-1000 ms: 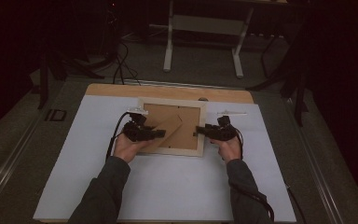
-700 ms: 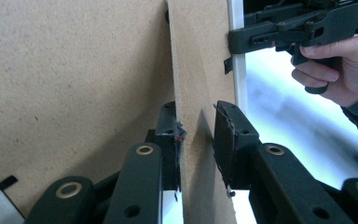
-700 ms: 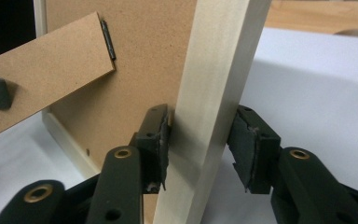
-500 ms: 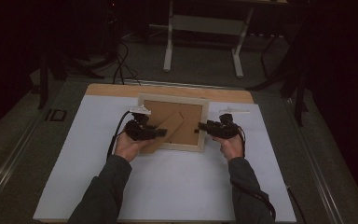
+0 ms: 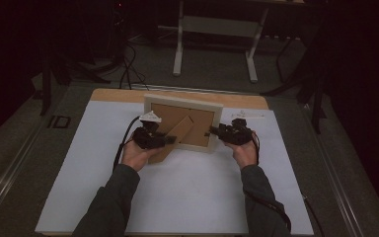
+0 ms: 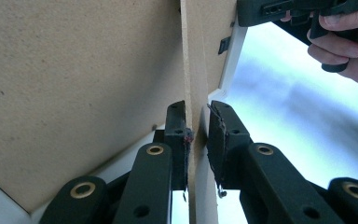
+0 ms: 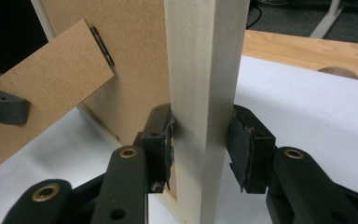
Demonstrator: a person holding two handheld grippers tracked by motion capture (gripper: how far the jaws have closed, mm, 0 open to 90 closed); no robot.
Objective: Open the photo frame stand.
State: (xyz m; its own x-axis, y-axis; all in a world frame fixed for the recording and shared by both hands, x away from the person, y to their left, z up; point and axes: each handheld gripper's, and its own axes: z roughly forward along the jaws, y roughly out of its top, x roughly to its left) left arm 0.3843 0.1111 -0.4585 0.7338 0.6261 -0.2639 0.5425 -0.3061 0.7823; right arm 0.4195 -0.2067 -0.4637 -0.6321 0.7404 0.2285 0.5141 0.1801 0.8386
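A pale wooden picture frame [image 5: 182, 101] stands nearly upright on the white mat, its brown fibreboard back facing me. Its hinged easel stand [image 5: 177, 136] swings out toward the lower left. My left gripper [image 5: 165, 141] is shut on the thin edge of that stand [image 6: 193, 70], the board held between its pads [image 6: 177, 135]. My right gripper [image 5: 212, 132] is shut on the frame's right side rail [image 7: 205, 70], one jaw on the back and one on the front. In the right gripper view the stand [image 7: 42, 88] juts left with the other gripper on it.
The white mat [image 5: 187, 197] covers a table with a wooden strip [image 5: 113, 94] along its far edge. Beyond the table are dark floor, cables [image 5: 128, 64] and a white stand's legs [image 5: 249, 64]. Metal rails [image 5: 10, 168] run along both table sides.
The frame has risen from lying flat on its face to standing nearly upright, its top edge lifted up and away. Both grippers kept their holds and moved slightly with it.
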